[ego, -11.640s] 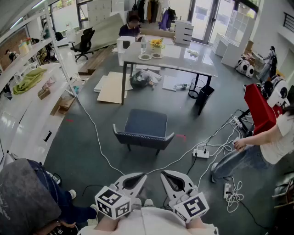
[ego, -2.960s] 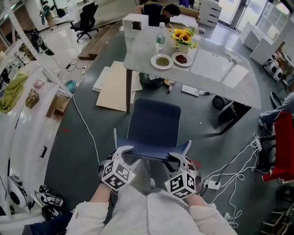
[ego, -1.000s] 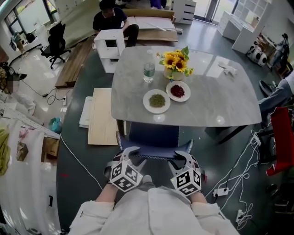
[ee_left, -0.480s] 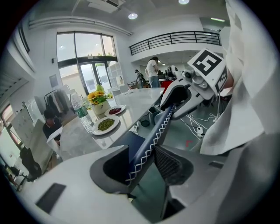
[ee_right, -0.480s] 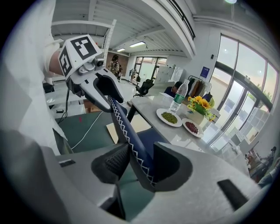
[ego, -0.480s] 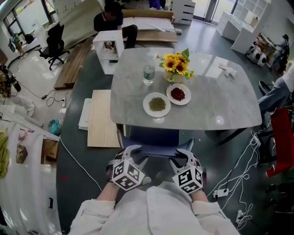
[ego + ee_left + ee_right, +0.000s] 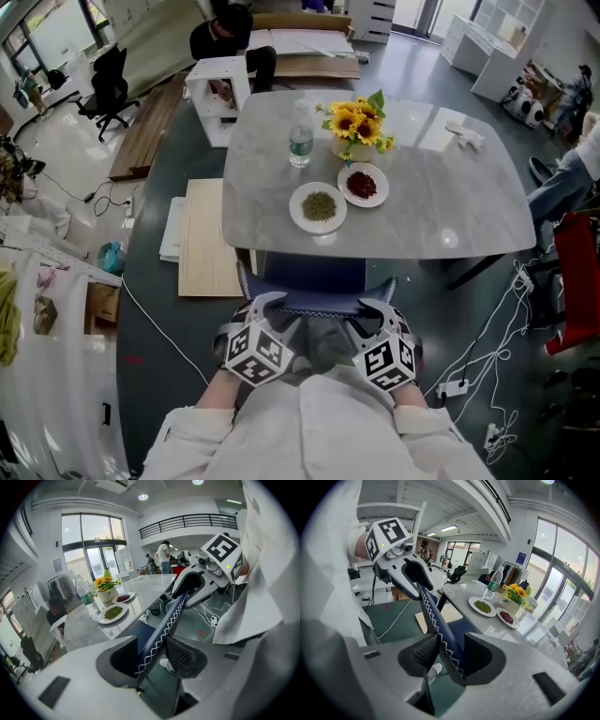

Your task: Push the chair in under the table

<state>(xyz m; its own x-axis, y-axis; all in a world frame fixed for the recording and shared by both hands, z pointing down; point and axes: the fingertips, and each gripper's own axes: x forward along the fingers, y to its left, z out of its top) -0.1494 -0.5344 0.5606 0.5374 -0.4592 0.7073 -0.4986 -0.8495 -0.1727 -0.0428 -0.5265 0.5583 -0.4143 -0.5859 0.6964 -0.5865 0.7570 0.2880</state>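
We find left gripper [image 7: 270,309] and right gripper [image 7: 370,314] clamped on the chair [image 7: 314,274] back, to drive it squarely under the table [image 7: 445,206].

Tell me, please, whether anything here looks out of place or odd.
Nothing is spilled on the table; the bottle stands upright. On the floor, flat boards lie left of the table and loose cables sprawl to its right, a possible trip hazard.
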